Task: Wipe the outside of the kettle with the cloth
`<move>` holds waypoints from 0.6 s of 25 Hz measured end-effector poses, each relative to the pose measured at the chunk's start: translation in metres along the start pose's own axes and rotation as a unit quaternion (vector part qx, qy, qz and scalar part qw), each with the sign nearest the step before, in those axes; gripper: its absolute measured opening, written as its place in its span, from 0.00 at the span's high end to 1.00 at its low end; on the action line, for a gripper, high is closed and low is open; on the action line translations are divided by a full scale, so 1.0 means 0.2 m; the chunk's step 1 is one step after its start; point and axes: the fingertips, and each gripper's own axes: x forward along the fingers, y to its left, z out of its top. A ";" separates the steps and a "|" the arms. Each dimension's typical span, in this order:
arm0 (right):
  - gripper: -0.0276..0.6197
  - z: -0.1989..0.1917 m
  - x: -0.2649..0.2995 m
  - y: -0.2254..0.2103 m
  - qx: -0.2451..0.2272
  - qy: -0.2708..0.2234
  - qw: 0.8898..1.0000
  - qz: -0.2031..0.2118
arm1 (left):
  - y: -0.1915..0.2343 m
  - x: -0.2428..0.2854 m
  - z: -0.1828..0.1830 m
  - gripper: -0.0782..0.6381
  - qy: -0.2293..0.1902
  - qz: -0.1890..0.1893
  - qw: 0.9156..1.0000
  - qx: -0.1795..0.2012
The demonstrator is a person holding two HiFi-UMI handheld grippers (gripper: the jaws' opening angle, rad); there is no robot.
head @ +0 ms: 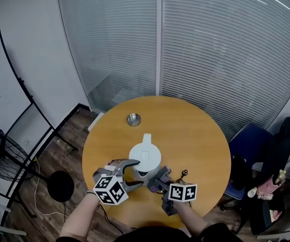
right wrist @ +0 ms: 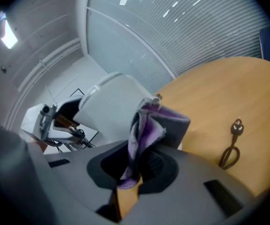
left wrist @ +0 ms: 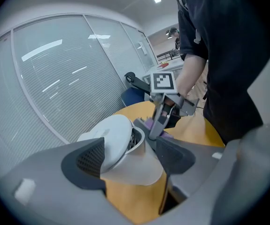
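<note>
Right gripper view, fingers (right wrist: pixel 162 167) pinching cloth (right wrist: pixel 143 136), against kettle (right wrist: pixel 110 112)

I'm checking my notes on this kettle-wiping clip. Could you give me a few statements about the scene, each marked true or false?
1. The right gripper has the cloth pinched between its jaws. True.
2. The kettle lies on its side. False: it stands upright on the table.
3. The left gripper has its jaws closed together, clear of the kettle. False: the jaws stand apart with the kettle between them.
4. A plug on a dark cord lies on the table. True.
5. The metal dish sits on the kettle's lid. False: it rests on the table beyond the kettle, apart from it.
</note>
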 end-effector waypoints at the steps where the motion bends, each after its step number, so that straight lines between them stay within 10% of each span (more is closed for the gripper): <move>1: 0.89 -0.04 0.03 -0.05 0.008 0.014 1.000 -0.011 | 0.00 0.00 0.00 0.43 -0.001 0.002 1.000 -0.003; 10: 0.89 -0.20 0.14 -0.27 0.035 0.070 0.995 -0.059 | 0.02 0.00 0.02 0.43 -0.009 0.019 0.999 -0.035; 15: 0.89 -0.03 -0.03 -0.21 0.005 0.014 0.998 -0.068 | 0.03 0.00 0.02 0.43 -0.009 0.028 0.999 -0.043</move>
